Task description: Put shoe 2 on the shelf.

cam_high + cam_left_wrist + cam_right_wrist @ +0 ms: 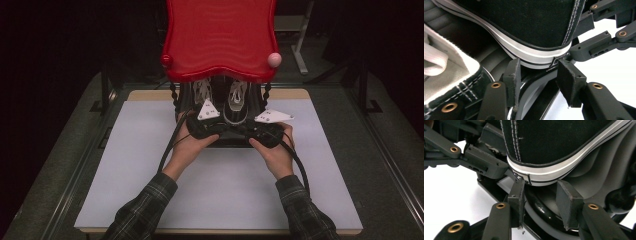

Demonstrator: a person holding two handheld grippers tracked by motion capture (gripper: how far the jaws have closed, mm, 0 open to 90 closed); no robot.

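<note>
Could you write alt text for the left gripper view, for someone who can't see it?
Two black fingers reach up on either side of the white-striped heel of a black sneaker, apparently not yet pressing it. A second sneaker with white laces sits at left, and the other gripper comes in from the right.

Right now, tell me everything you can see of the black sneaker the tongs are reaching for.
The black sneaker looks like canvas with white stitching and a white rubber sole band edged by black stripes. It stands heel toward the person on the dark lower shelf under the red tray, beside a second laced sneaker. The left tongs and right tongs bracket its heel from either side, pads not pressing.
</note>
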